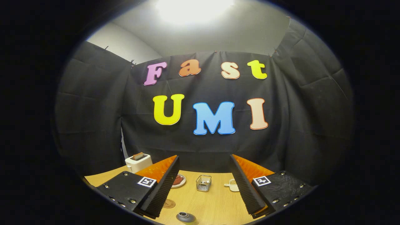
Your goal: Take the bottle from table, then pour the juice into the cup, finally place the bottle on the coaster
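The claw [204,184] is seen held above a pale wooden worktop [215,203], its two fingers spread wide apart with nothing gripped between them. Through the gap between the fingers, several things are seen resting on the worktop. Closest to the camera, low between the fingers, a dark rounded object with a shiny ringed top [185,216] is seen from above; it may be the bottle, but this cannot be told for certain. Just beside the inner edge of the left finger, a round brown coaster [169,204] lies flat, partly hidden by that finger. Farther on, a small clear square container [203,182] stands near the middle of the gap. To its left, a plate [179,180] holding something reddish is partly covered by the left finger. To its right, a small white dish with a handle [232,185] is partly hidden by the right finger. Beyond the left finger, a white toaster [138,162] with a slice of bread in its slot stands at the far edge of the worktop.
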`<state>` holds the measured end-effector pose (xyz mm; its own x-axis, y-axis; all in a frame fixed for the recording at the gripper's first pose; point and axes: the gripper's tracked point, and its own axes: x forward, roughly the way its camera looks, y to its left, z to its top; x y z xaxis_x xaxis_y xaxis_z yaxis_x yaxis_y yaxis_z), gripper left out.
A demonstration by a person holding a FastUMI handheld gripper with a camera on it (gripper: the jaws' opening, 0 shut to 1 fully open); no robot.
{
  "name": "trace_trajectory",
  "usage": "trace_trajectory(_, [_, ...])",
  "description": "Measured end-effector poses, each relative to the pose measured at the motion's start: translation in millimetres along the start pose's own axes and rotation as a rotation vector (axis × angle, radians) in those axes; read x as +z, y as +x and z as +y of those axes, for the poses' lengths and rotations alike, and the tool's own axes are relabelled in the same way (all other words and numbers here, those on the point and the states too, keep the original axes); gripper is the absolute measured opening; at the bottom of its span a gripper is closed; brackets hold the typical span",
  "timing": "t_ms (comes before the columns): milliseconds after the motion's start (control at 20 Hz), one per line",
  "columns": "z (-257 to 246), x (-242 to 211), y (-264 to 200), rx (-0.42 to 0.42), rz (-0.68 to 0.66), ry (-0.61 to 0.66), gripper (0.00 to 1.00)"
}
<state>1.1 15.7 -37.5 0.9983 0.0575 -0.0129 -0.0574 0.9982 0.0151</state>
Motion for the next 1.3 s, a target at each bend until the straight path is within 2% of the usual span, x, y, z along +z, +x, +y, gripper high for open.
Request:
trace_trajectory(150, [4,-25,-7,-0.004,-0.039,-0.008,0.97])
trace_trajectory(700, [39,-141,-10,0.018,-0.031,-0.019,0.97])
trace_trajectory(950, [53,-202,-1,0.014,0.041,-0.008,0.97])
trace_trajectory(1300, [61,-248,8,-0.011,0.072,0.014,0.97])
